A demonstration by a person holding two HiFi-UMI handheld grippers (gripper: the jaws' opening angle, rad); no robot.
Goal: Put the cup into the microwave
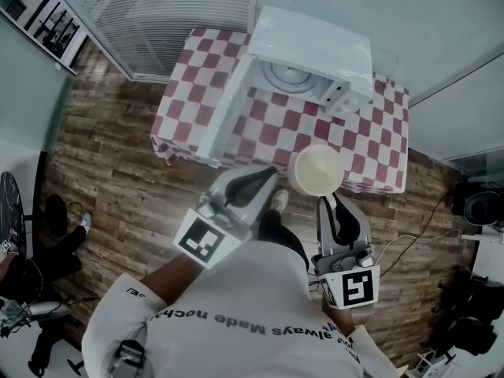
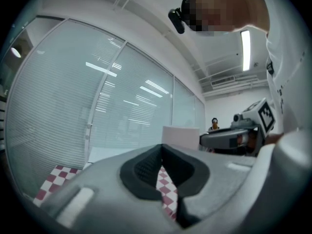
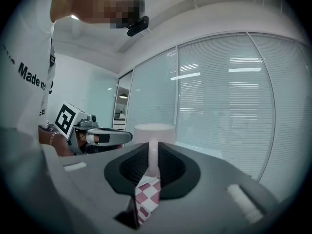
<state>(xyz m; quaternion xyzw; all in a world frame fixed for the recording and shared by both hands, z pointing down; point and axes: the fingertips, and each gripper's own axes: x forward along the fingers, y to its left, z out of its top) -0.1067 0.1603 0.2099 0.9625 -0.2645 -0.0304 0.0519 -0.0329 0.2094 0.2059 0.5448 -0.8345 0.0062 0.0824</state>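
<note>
A cream cup [image 1: 316, 172] hangs above the near edge of the checkered table [image 1: 378, 144]. My right gripper [image 1: 325, 205] is shut on the cup's handle. In the right gripper view the handle [image 3: 152, 156] stands upright between the dark pads of the right gripper [image 3: 152, 165], with the cup body [image 3: 154, 132] beyond it. The white microwave [image 1: 311, 57] sits on the table with its door [image 1: 224, 113] swung open to the left and the round plate [image 1: 287, 75] showing inside. My left gripper [image 1: 266, 173] is shut and holds nothing, just left of the cup [image 2: 180, 136]. Its pads [image 2: 146, 167] meet at the tip.
Wooden floor [image 1: 118, 172] surrounds the table. Glass walls with blinds [image 1: 157, 22] stand behind it. A dark chair and cables [image 1: 476, 207] lie at the right, and a person's shoe [image 1: 83, 223] and gear at the left.
</note>
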